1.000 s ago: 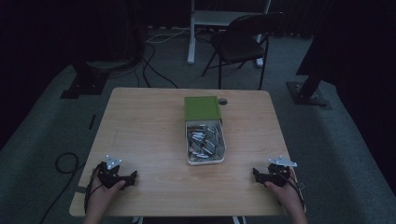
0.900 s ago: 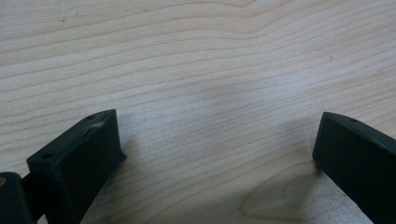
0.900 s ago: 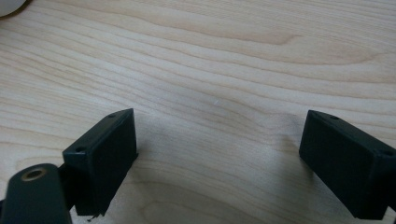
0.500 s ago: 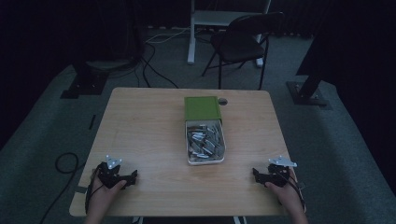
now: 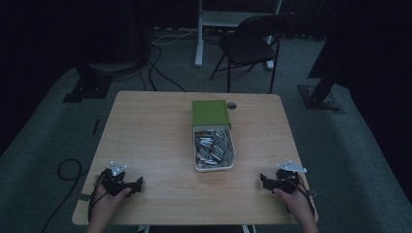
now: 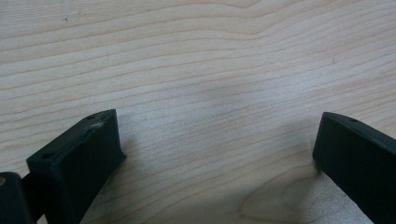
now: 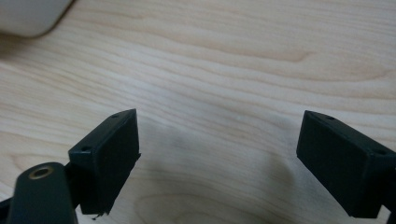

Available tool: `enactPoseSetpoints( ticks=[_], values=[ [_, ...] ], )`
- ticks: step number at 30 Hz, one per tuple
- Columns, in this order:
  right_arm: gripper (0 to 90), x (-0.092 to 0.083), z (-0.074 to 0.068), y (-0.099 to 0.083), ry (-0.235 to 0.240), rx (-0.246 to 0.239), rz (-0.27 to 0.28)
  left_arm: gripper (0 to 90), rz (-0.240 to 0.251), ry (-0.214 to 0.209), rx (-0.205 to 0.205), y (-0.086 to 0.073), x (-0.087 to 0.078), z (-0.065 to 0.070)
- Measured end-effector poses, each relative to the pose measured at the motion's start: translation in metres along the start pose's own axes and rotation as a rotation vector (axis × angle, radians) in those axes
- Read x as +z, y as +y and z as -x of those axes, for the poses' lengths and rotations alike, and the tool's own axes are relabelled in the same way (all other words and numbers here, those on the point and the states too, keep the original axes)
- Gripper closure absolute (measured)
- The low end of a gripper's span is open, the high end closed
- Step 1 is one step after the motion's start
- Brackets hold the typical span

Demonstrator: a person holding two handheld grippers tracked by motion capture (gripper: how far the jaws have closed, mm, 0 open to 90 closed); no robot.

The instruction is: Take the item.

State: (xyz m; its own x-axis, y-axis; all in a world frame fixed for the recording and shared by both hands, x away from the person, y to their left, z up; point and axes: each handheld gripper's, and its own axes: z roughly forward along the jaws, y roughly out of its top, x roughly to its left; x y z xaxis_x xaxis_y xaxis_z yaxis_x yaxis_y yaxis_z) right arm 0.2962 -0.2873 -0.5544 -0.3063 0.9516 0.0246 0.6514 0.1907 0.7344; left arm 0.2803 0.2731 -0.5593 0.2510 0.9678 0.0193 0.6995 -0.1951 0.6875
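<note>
— Where's the white tray [image 5: 196, 162] from where you stand?

— Middle of the wooden table [image 5: 145, 121], long side running away from the person. It's heaped with small grey metal pieces [image 5: 212, 145]. A green box [image 5: 210, 113] sits touching its far end, and just beyond that there's a round cable hole [image 5: 232, 105] in the tabletop.

— And the grippers?

— Both are down at the near edge, well apart from the tray. The left gripper [image 5: 138, 182] rests near the left corner, jaws spread wide over bare wood, nothing between them. The right gripper [image 5: 262, 179] is near the right corner, also spread and empty.

— Anything behind?

— A dark folding chair [image 5: 252, 46] on the carpet.
</note>
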Motion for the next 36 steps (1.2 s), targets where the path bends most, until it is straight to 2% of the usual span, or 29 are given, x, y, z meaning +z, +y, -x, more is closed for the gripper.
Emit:
enactPoseSetpoints(
  ticks=[7, 16, 27, 32, 36],
  values=[
    [13.3, -0.007, -0.006, 0.012, -0.005, 0.001, 0.022, 1.7, 0.001, 0.000, -0.002, 0.000, 0.000, 0.000],
    [16.5, -0.021, -0.018, 0.037, 0.021, -0.026, 0.077, 1.7, 0.002, 0.000, -0.002, 0.000, 0.000, 0.000],
    [18.1, -0.032, -0.034, 0.061, 0.050, -0.068, 0.144, 1.7, 0.001, -0.001, -0.002, 0.000, 0.000, 0.000],
    [19.7, -0.039, -0.045, 0.071, 0.078, -0.106, 0.179, 1.7, 0.001, -0.001, -0.002, 0.000, 0.000, 0.000],
    [21.3, -0.042, -0.053, 0.080, 0.079, -0.131, 0.209, 1.7, 0.000, 0.000, -0.001, 0.000, 0.000, 0.000]
  ],
)
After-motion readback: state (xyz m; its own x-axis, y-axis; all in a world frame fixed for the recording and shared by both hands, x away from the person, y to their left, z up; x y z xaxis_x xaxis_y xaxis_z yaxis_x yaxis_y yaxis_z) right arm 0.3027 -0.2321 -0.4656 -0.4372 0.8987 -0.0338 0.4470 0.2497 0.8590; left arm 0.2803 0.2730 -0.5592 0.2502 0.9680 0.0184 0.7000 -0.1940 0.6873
